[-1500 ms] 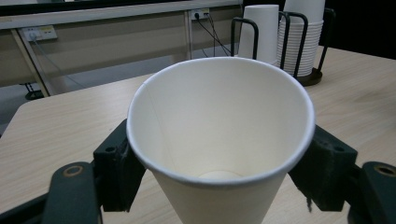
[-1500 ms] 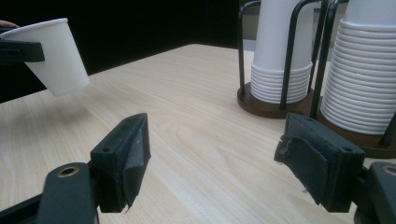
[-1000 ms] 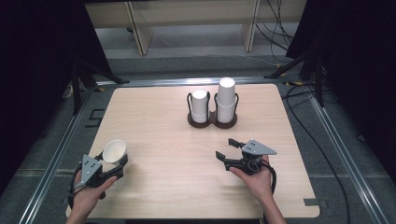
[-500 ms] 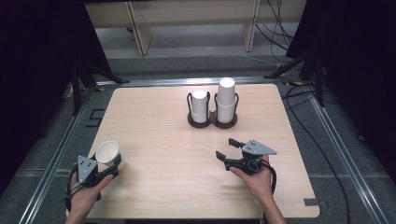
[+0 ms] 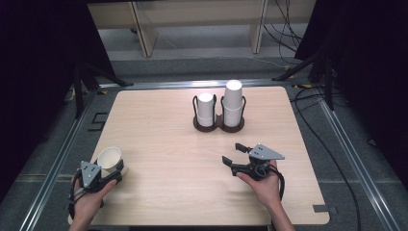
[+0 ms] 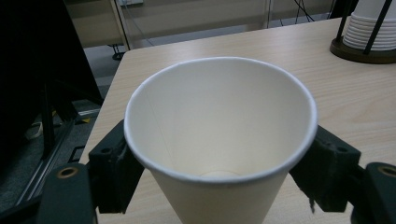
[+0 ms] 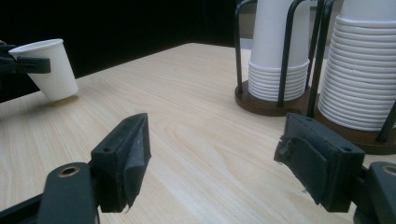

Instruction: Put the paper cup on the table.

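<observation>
A white paper cup (image 5: 109,157) stands mouth up and tilted between the jaws of my left gripper (image 5: 112,166) at the table's front left. In the left gripper view both pads (image 6: 112,170) touch the cup (image 6: 219,140) just below its rim; the jaws have just been opening a little with the cup still between them. From the right gripper view the cup (image 7: 51,70) leans with its base near the tabletop. My right gripper (image 5: 231,152) rests open at the front right with nothing between its jaws (image 7: 215,158).
A dark wire rack (image 5: 219,126) at the table's far middle holds two stacks of white cups, a shorter one (image 5: 206,108) and a taller one (image 5: 232,101). Bare wood (image 5: 168,144) lies between the two grippers. A metal rail (image 5: 62,149) runs beside the table's left edge.
My left gripper has shifted slightly left and nearer the front edge with the cup in it. The right gripper has kept still.
</observation>
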